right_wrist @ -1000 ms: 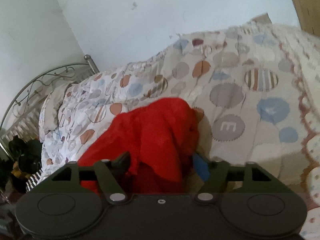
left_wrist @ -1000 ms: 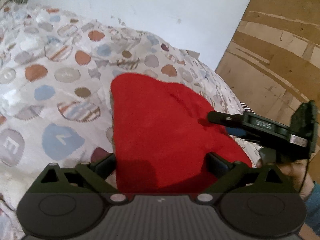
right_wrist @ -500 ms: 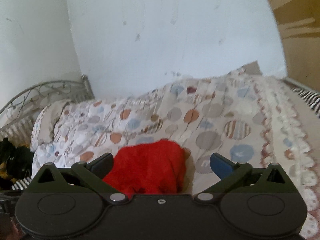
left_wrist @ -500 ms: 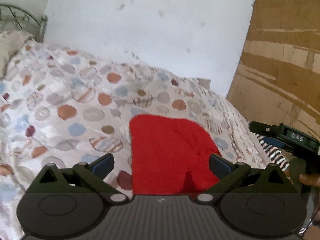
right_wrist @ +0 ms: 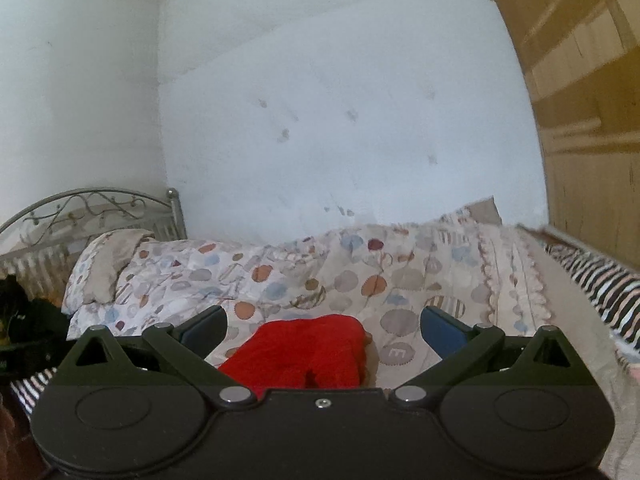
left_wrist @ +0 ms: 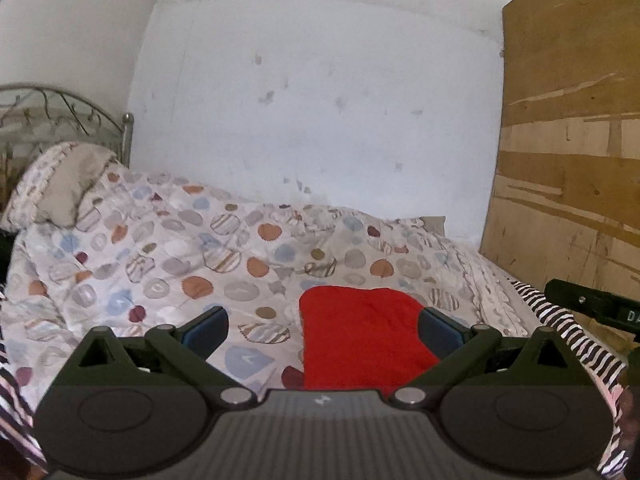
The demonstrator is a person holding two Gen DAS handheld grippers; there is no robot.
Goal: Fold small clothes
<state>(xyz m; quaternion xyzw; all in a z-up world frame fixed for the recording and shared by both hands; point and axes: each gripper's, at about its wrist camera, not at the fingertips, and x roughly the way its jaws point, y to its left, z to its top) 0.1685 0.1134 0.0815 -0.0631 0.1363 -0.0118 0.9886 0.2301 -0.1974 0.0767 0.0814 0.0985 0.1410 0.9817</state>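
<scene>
Compared with a second ago, both cameras sit higher and further back: the red cloth (left_wrist: 360,332), then filling the lower frame between the fingers, now lies small on the quilt (left_wrist: 200,256), flatter and more compact, with more wall (left_wrist: 320,100) in view. The right jaws, which had red cloth between them a second ago, have just been opening; nothing is between them now.

Left wrist view, left to right: metal headboard (left_wrist: 60,108) and pillow (left_wrist: 60,188) at far left; quilt across the middle; left gripper (left_wrist: 322,326), jaws wide apart and empty, above the cloth's near edge without touching it; striped sheet (left_wrist: 560,320) along the bed's right edge; right gripper (left_wrist: 592,304) at the frame's right margin, only partly seen; wooden panel (left_wrist: 572,140) behind it.

Right wrist view, left to right: headboard (right_wrist: 92,204), pillow (right_wrist: 108,260), the cloth (right_wrist: 304,352) low at centre, right gripper (right_wrist: 324,326) with jaws fully spread, holding nothing, clear of the cloth. Bare quilt (right_wrist: 400,276) lies beyond and to the right of the cloth, ending at a frilled border (right_wrist: 516,276) and the striped sheet (right_wrist: 600,284).
</scene>
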